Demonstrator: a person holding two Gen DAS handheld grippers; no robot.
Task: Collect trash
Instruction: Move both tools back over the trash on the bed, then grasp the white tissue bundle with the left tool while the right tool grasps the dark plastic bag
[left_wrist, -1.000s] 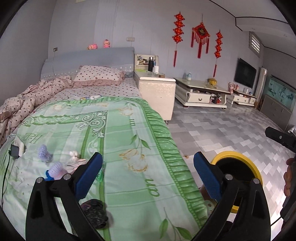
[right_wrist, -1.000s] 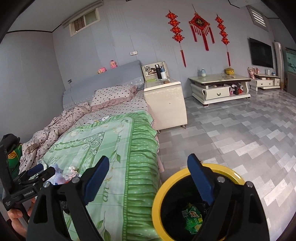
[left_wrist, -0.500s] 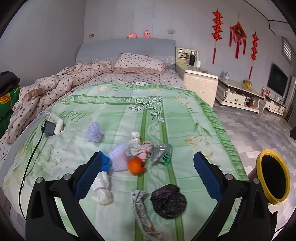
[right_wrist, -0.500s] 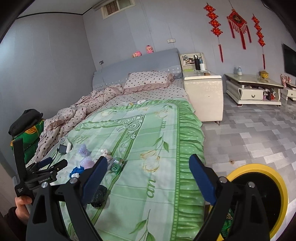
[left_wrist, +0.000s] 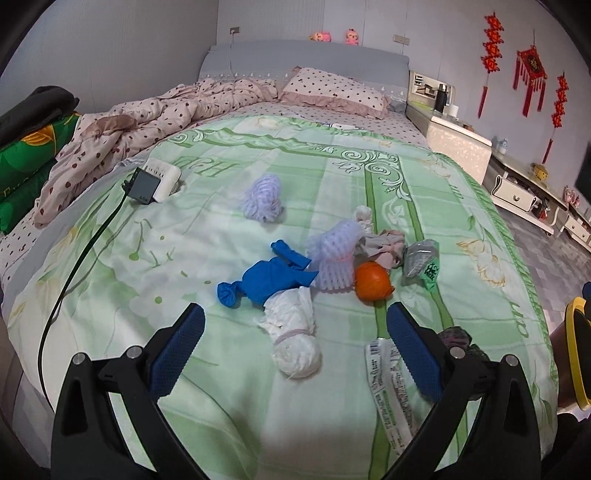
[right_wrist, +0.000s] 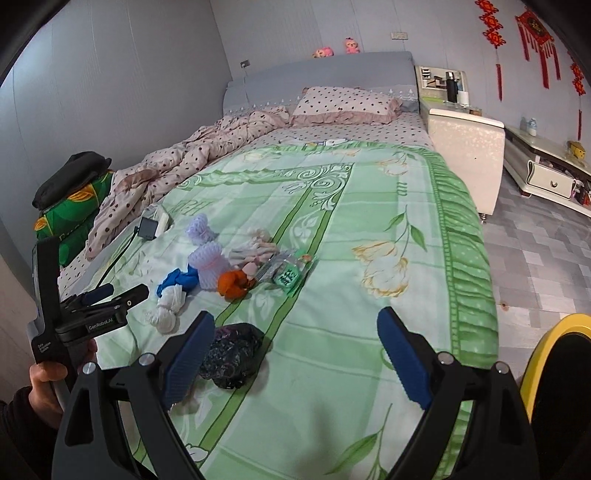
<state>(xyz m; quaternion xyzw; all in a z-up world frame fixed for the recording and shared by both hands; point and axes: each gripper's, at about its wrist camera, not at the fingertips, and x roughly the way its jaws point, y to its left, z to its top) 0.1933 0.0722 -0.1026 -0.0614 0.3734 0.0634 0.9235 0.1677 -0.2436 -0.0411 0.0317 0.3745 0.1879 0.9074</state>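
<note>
Right now both grippers hover over the foot of the bed (left_wrist: 258, 424), with bare green quilt beneath each. The left gripper (left_wrist: 295, 347) has its fingers (left_wrist: 177, 350) spread wide and holds nothing; a white tied bag (left_wrist: 295, 332) lies between them on the quilt, untouched. The right gripper (right_wrist: 295, 354) is also spread wide and empty, with a black crumpled bag (right_wrist: 232, 354) just beside its left finger.

Trash sits in a loose cluster mid-quilt: a blue glove (left_wrist: 266, 280), a purple foam net (left_wrist: 332, 254), an orange peel (left_wrist: 371, 282) touching it, a silver-green wrapper (left_wrist: 421, 260) and a long printed wrapper (left_wrist: 388, 387) near the bed's foot. Another foam net (left_wrist: 262, 197) lies apart, farther up. A charger (left_wrist: 146, 186) with a cable lies near the left edge.

The quilt's ruffled right edge (right_wrist: 465, 236) drops to open tiled floor (right_wrist: 535, 258), where a yellow-rimmed bin (right_wrist: 543, 347) stands beside the bed. A spotted blanket (right_wrist: 184, 158) is bunched near the pillow (right_wrist: 343, 103).
</note>
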